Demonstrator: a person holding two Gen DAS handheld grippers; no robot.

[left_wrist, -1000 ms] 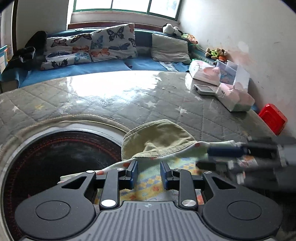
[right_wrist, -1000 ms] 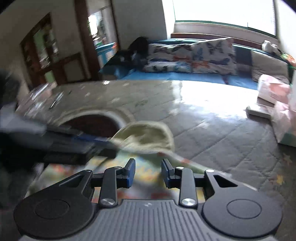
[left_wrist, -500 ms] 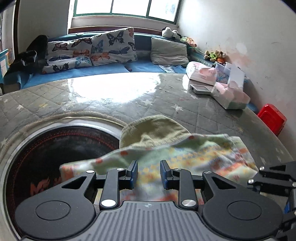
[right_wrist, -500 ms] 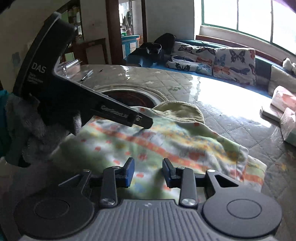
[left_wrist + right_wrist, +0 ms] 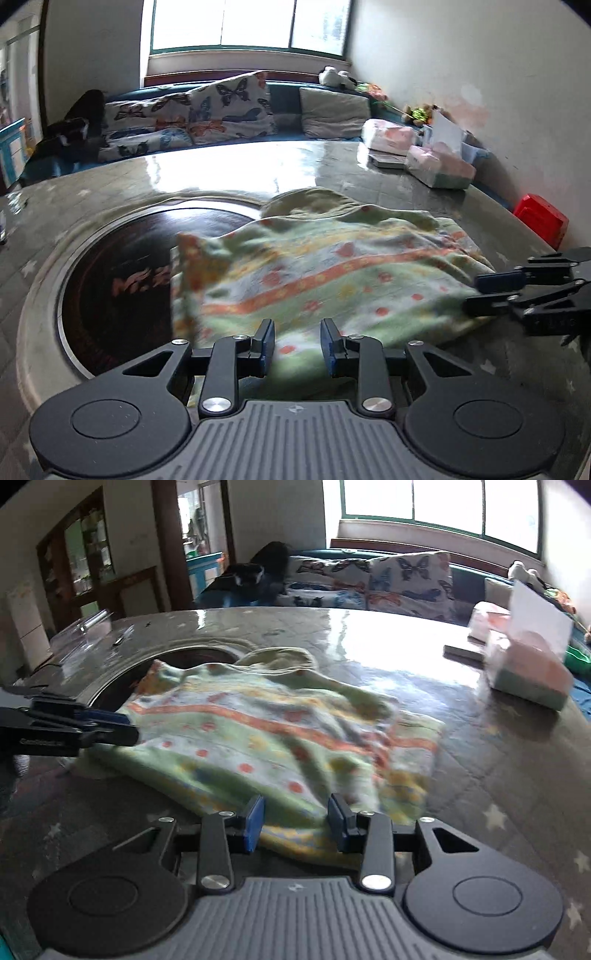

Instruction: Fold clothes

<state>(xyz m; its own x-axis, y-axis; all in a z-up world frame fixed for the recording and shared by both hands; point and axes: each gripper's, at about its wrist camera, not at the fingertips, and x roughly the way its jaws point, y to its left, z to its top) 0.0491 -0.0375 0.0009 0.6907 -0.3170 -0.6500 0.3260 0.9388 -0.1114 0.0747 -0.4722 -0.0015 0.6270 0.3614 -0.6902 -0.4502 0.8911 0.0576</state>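
A green garment with orange stripes and dots (image 5: 332, 280) (image 5: 258, 738) lies spread on the round quilt-covered table (image 5: 221, 170), its left part over the dark round inset (image 5: 122, 273). An olive cloth (image 5: 306, 203) (image 5: 280, 657) peeks out from under its far edge. My left gripper (image 5: 297, 345) (image 5: 125, 727) is at the garment's near-left edge, and my right gripper (image 5: 295, 823) (image 5: 476, 293) is at its near-right edge. Both stand open, with the hem lying loose between the fingers. The right jaws have been widening.
Tissue packs (image 5: 439, 170) (image 5: 528, 679) and a flat device (image 5: 386, 161) sit at the table's far right. A red box (image 5: 539, 218) stands by the wall. Behind the table runs a sofa with butterfly cushions (image 5: 192, 114).
The garment, bunched close to the jaws a second ago, now lies spread out. Both grippers have drawn back toward its near edge, and the right jaws stand slightly wider.
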